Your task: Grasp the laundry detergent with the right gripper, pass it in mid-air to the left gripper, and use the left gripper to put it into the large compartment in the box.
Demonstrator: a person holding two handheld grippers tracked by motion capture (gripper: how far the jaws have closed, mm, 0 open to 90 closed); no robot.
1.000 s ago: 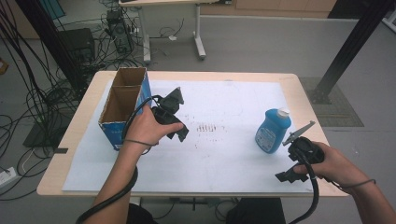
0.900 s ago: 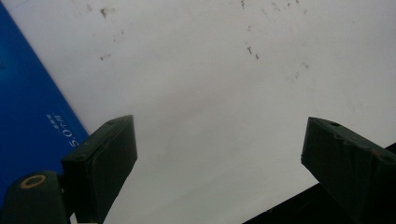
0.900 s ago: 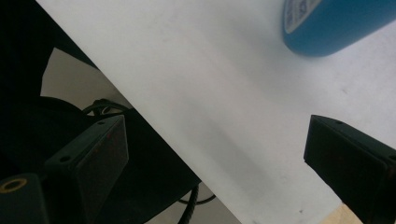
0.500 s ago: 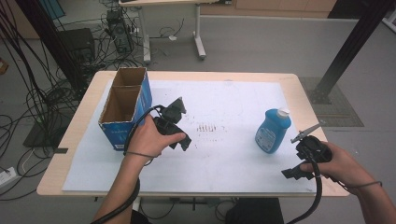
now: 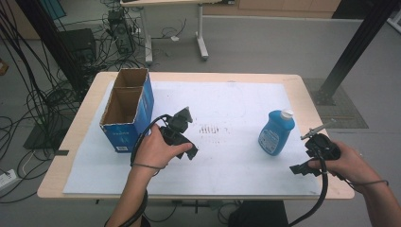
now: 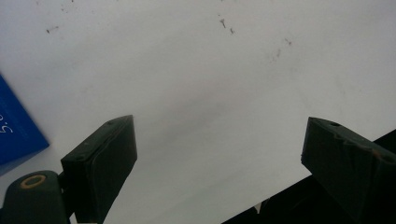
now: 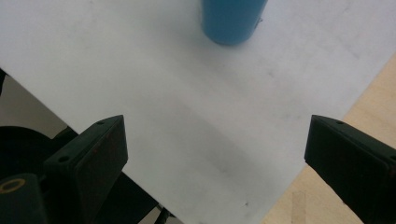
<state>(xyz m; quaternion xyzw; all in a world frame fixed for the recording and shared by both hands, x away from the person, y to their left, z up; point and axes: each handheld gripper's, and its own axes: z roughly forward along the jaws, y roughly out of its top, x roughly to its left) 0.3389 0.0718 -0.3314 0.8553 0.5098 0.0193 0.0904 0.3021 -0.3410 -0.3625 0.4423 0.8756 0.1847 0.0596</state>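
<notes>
A blue bottle [image 5: 276, 133] with a white cap stands upright on the white sheet [image 5: 227, 104] at the right. Its base [image 7: 231, 18] is at the top of the right gripper view. My right gripper [image 5: 314, 153] is held just right of the bottle and nearer the front edge, apart from it. It is open [image 7: 217, 126] with nothing between its jaws. My left gripper [image 5: 187, 147] hovers over the sheet beside an open blue cardboard box [image 5: 125, 109]. It is open [image 6: 219, 135] and empty, and the box corner [image 6: 16, 135] lies at its left.
The wooden table's edge [image 5: 326, 127] borders the sheet at the right. A faint patch of marks [image 5: 208, 128] sits mid-sheet. Cables and equipment [image 5: 113, 33] lie on the floor behind, and a black post [image 5: 350, 52] stands at the back right.
My left gripper has drifted toward the near edge, away from the box top. My right gripper has slid a little right and nearer. Both stay open.
</notes>
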